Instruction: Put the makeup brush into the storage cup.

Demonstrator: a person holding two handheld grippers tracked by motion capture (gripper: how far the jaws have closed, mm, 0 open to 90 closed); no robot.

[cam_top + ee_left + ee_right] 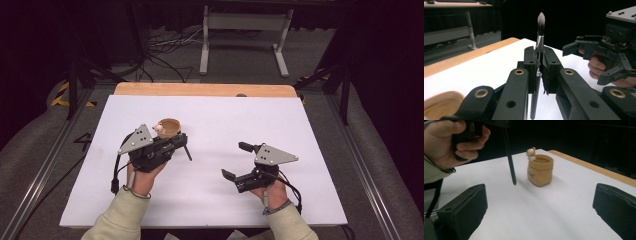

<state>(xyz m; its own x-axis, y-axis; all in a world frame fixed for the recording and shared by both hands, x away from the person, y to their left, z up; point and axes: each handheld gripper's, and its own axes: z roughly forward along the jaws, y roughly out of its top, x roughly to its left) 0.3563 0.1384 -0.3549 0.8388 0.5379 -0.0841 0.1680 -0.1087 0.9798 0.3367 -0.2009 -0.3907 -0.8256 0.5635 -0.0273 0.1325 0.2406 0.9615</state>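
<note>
Brush [540, 25] sits clamped in my left gripper [539, 62], jaws pressed flat on the metal ferrule, bristles up, thin black handle hanging down. In the high view the handle [187, 149] pokes out just right of the cup [168, 128], near it but apart. Right gripper [239, 161] is wide apart, holding nothing, well off to the right on the white table [210, 200].

Likely step: drop the brush into the cup. I'd shift left over the mouth, keep the handle vertical, lower it slowly, and release only once it's inside.

Cup [540, 170] looks like a tan, soft sack shape with a small bear figure on its rim; light, may tip if nudged. Bristles are grey, tapered to a point.
</note>
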